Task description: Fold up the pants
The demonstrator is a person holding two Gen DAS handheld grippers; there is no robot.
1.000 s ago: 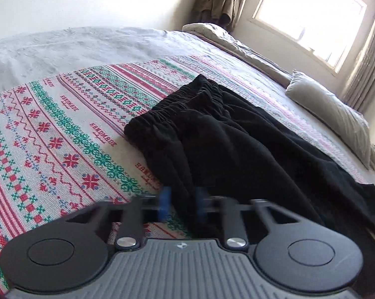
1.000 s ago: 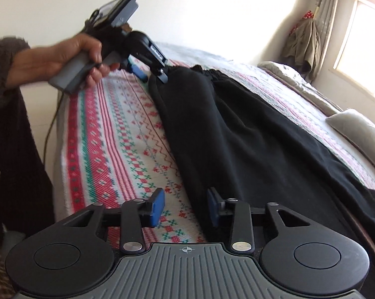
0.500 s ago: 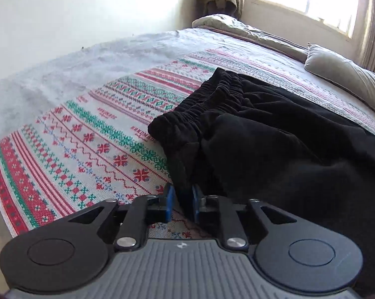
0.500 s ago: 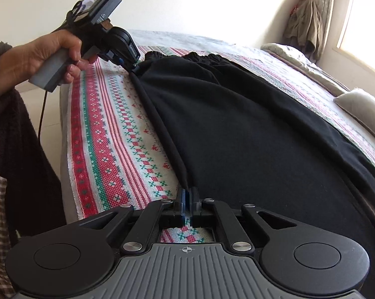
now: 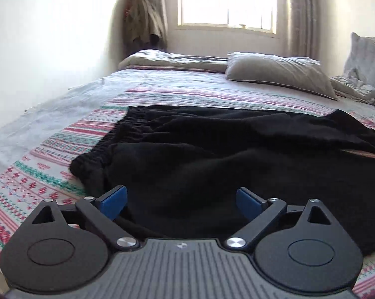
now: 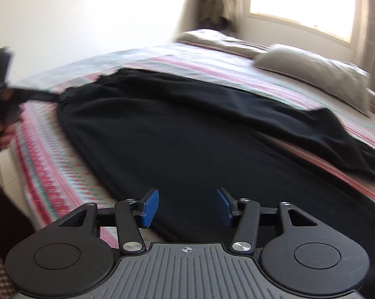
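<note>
Lying spread across the patterned bedspread (image 5: 50, 149), the black pants (image 5: 212, 154) are gripped by neither the left gripper (image 5: 181, 200) nor the right gripper (image 6: 186, 205), both fingers released. Regrasping one layer could skew the fold.

Black pants (image 5: 212, 154) lie spread (waistband bunched) on the bed.

bed (image 5: 62, 149) — patterned blanket | on it: black pants (image 5: 224, 154), pillow (image 5: 279, 74)
</note>
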